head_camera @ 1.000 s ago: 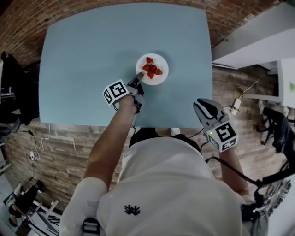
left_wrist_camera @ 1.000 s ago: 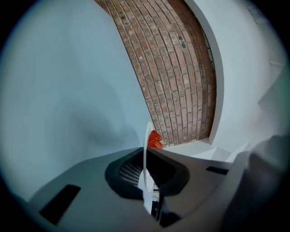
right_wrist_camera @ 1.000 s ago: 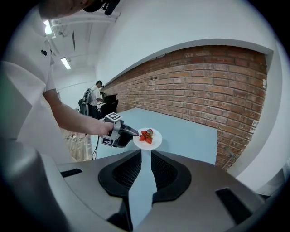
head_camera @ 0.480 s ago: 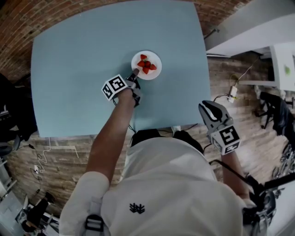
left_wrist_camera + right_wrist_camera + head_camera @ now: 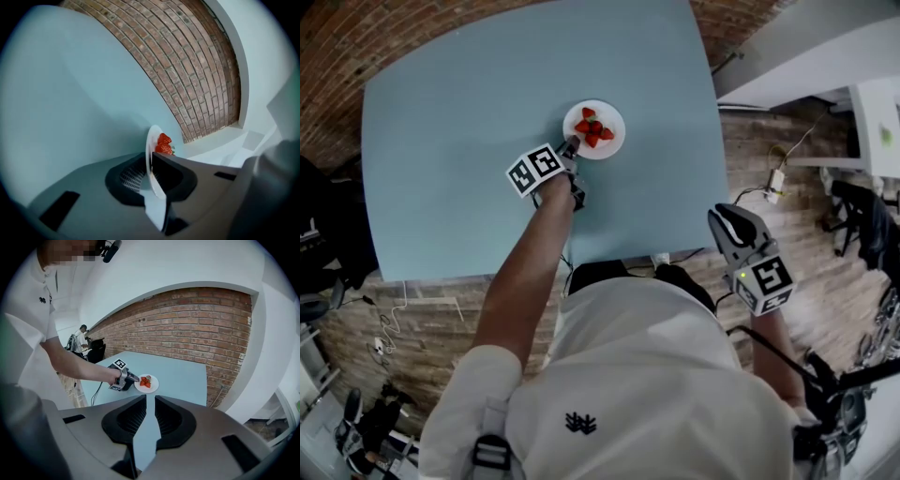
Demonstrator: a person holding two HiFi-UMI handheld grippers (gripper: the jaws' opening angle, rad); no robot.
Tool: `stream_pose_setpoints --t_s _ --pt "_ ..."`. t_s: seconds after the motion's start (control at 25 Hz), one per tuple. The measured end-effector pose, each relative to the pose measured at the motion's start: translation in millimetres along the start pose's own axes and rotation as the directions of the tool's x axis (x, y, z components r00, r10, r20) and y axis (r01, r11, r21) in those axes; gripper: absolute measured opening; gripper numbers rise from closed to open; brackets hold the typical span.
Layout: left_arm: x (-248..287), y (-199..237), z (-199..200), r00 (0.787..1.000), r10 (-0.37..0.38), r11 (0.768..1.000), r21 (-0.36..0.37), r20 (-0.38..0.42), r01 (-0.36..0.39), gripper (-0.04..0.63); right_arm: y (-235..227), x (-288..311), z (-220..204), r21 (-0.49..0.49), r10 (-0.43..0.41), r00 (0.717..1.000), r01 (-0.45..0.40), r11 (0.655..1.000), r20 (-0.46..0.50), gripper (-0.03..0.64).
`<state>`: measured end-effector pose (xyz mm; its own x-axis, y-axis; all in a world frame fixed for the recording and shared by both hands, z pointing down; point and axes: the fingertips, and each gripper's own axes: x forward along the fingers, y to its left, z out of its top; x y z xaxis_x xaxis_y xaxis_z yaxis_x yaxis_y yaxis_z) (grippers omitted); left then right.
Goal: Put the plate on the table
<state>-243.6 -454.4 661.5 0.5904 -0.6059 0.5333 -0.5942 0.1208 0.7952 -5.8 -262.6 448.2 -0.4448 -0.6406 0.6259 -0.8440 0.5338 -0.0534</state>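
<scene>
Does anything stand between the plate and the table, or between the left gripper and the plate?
Nothing visible does. The plate already lies on the table. The left gripper is at its rim; the jaws have just been opening, with the rim between them.

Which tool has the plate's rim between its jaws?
The left tool: the rim of the plate sits between its jaws, which have just been opening. The right tool is empty, held beyond the edge of the table.
</scene>
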Motion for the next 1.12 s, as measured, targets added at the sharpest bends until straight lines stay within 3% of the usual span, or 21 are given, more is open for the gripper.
stream_pose_setpoints --t_s 0.2,0.36,0.56,0.68,1.12 --pt "4.0 3.0 1.0 0.993 0.117 0.981 0.152 0.008 -0.117 0.094 -6.2 -4.5 -3.5 0.003 0.005 1.0 -0.005 1.0 0.011 0.06" --pt "2.6 4.8 0.3 0.977 0.209 0.942 0.259 0.04 -0.212 0.149 -11.4 -14.0 -6.5 0.001 0.011 1.0 -0.011 1.0 0.018 0.06" --pt "-0.7 3.1 3.0 0.957 0.272 0.898 0.331 0.1 -0.29 0.152 -18.2 -25.9 -15.3 0.001 0.017 0.999 -0.017 1.0 0.027 0.06" --pt "-7.9 -1.7 3.3 0.951 0.278 0.881 0.359 0.134 -0.308 0.152 -22.6 -33.5 -20.3 -0.002 0.025 0.999 -0.025 1.0 0.037 0.06" --pt "-67.2 -47.0 -27.3 0.956 0.188 0.872 0.41 0.226 -0.269 0.152 -30.9 -57.0 -38.5 -0.058 0.137 0.985 -0.131 0.99 0.108 0.06"
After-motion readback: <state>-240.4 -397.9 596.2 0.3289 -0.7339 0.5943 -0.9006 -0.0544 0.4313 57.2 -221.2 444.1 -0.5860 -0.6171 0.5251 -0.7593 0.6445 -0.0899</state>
